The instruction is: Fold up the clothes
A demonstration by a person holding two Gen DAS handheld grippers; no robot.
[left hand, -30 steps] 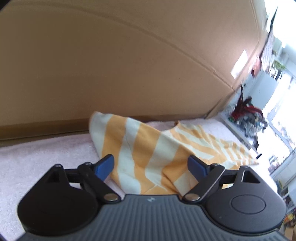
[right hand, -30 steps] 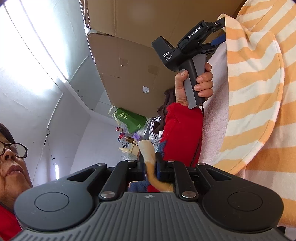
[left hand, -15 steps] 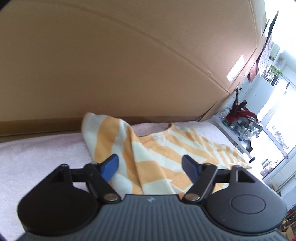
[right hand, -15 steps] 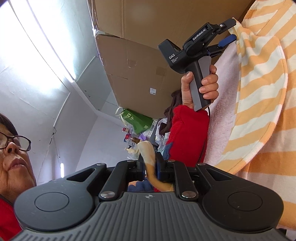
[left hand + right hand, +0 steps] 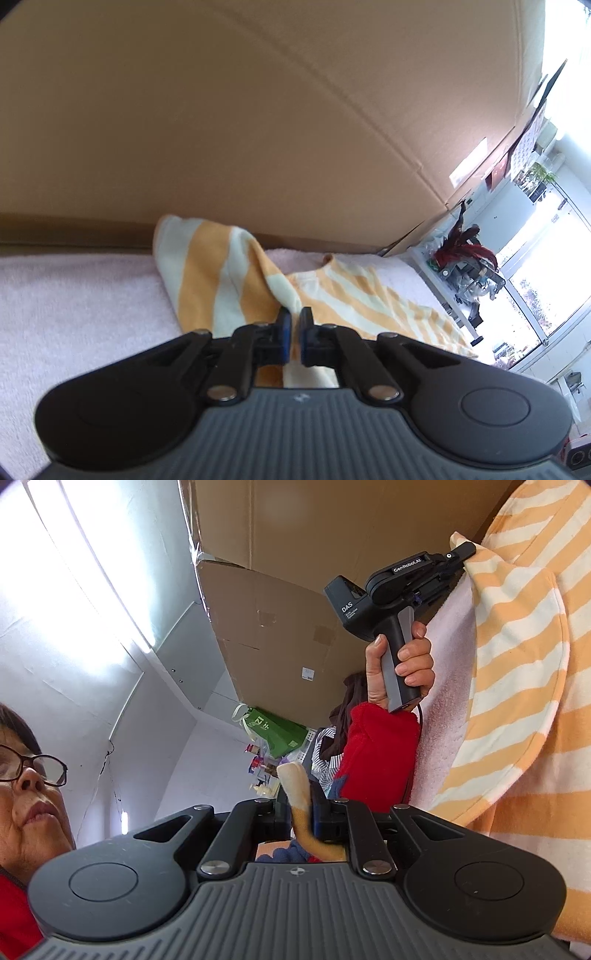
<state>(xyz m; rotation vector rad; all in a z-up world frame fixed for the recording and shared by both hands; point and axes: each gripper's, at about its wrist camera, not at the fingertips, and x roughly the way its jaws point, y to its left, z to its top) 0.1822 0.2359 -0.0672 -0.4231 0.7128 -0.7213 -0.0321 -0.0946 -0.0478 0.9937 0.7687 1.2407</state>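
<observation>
An orange-and-cream striped garment (image 5: 221, 280) is seen lying on a pale pink towel (image 5: 74, 295) in front of a big cardboard wall (image 5: 258, 129), w/ one part bunched up into a ridge and the rest spread flat toward the window side. The L gripper (image 5: 293, 325) is closed right down, blue pads nipped on a fold at the foot of that ridge; in the R wrist view its tip (image 5: 456, 554) is seen at the garment's top edge, and the handle is held by a hand (image 5: 402, 664) in a red sleeve (image 5: 376, 753). The R gripper (image 5: 301, 801) is clamped on a thin rolled strip of the same garment, which pokes up btwn its fingers. From there the striped cloth (image 5: 517, 664) is seen draped over the towel at the frame's right.
</observation>
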